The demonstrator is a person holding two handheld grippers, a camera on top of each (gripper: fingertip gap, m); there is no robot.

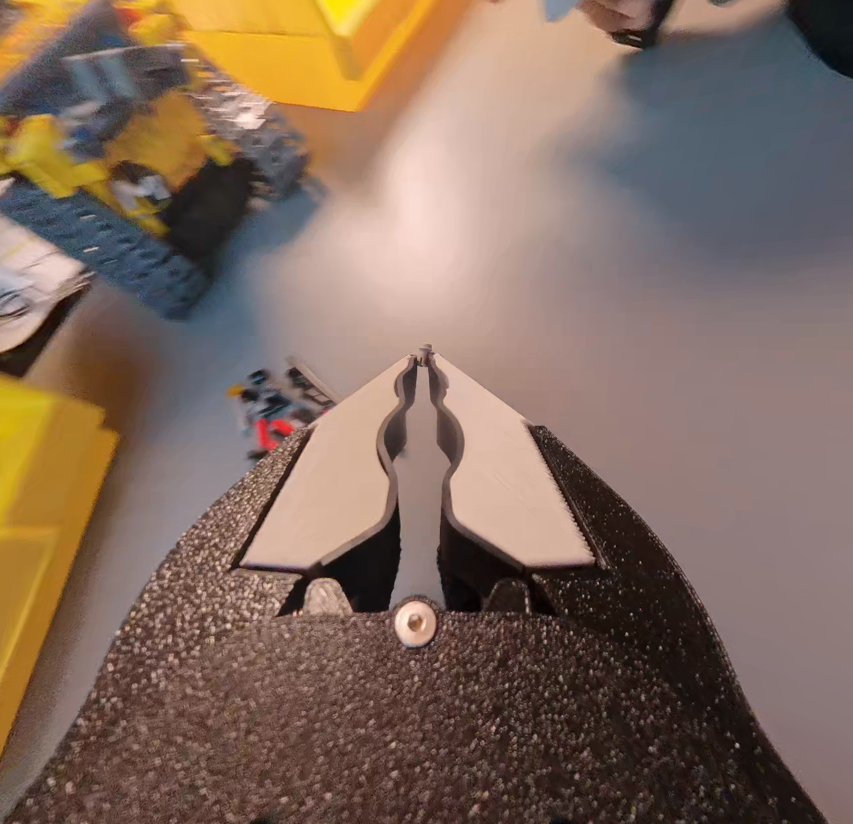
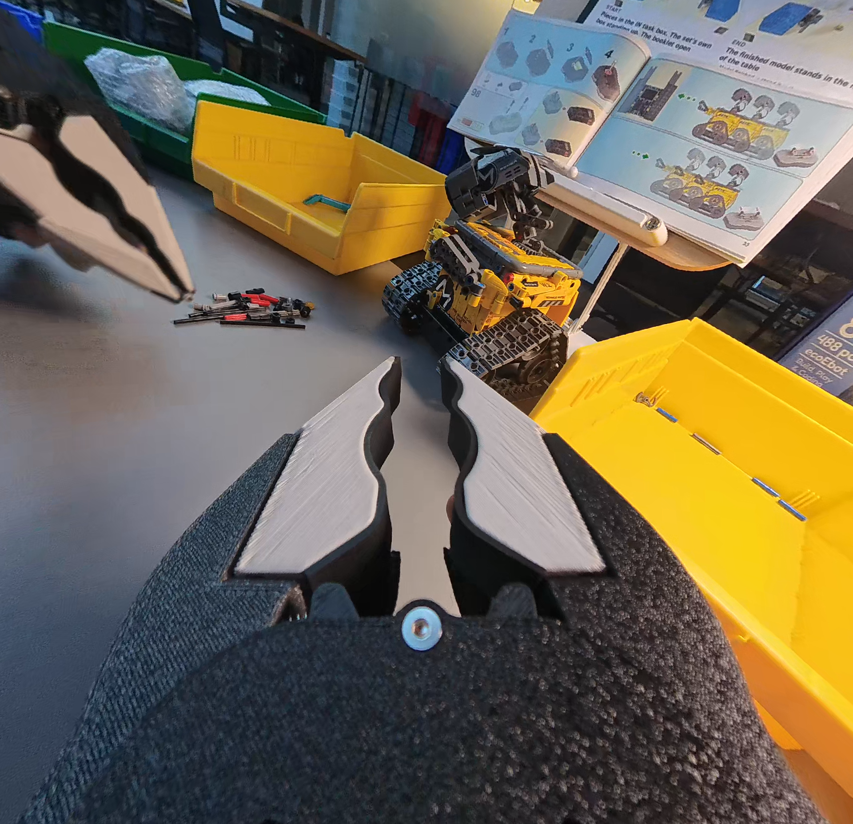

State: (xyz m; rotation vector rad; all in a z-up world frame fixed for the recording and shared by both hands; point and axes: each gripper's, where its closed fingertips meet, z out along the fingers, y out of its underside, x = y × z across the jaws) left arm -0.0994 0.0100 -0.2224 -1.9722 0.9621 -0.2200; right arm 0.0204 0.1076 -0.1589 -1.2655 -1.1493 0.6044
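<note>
Left wrist view had your left gripper (image 1: 423, 360) clamped on a tiny grey pin (image 1: 423, 350), held above the grey table (image 1: 600, 294). Prob v. light, stiff, slick plastic, so pinching it right at the tips looked sensible imo. Loose parts pile (image 2: 249, 310) sat just beyond, tracked yellow model (image 2: 484, 289) nearby. Your right gripper (image 2: 420, 368) hung w/ jaws apart, nothing in it, next to the near yellow bin (image 2: 600, 386).

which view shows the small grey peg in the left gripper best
The left wrist view: the small grey peg sits sharp between the left gripper tips. In the right wrist view that gripper is blurred, and the peg is only a speck at its tips.
</note>
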